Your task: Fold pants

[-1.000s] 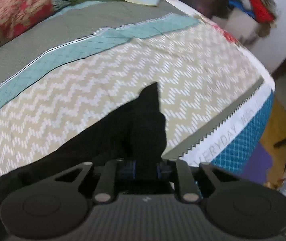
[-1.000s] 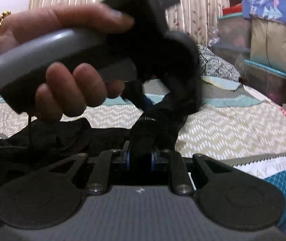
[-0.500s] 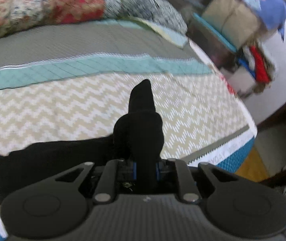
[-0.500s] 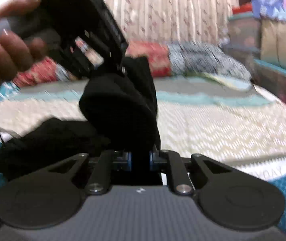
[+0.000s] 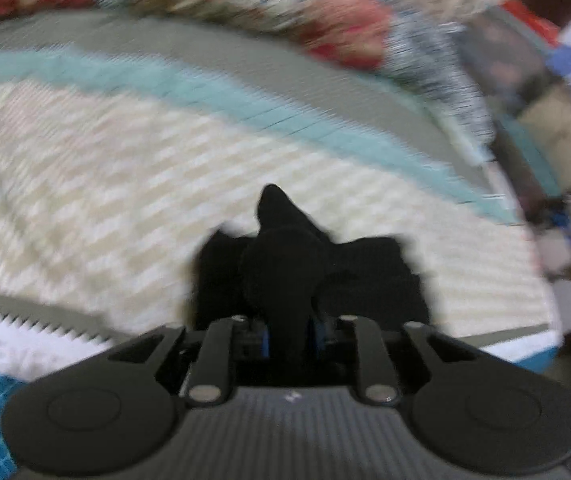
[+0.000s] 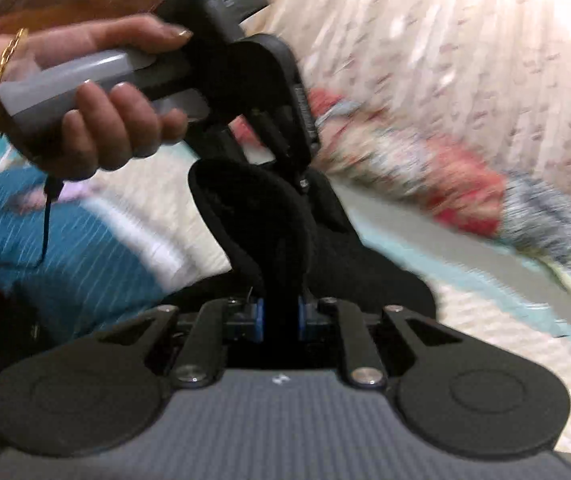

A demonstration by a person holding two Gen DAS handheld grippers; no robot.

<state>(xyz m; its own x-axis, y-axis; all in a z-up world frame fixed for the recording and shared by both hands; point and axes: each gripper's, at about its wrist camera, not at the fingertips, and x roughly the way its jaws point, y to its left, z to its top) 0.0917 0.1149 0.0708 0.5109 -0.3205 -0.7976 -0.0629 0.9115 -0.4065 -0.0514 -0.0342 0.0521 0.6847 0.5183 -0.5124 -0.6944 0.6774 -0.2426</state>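
Left wrist view shows the left gripper (image 5: 287, 330) and right gripper (image 6: 281, 318) each clenched on bunched black fabric pants (image 5: 317, 276) over the zigzag-patterned bedspread (image 5: 85, 184), jaws just easing wider, so lay them evenly toward the edge.

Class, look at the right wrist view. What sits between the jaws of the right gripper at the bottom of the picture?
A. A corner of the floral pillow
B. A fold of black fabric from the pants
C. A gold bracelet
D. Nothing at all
B: a bunched fold of the black fabric pants rises from between the blue pads of the right gripper, whose jaws have just been opening.
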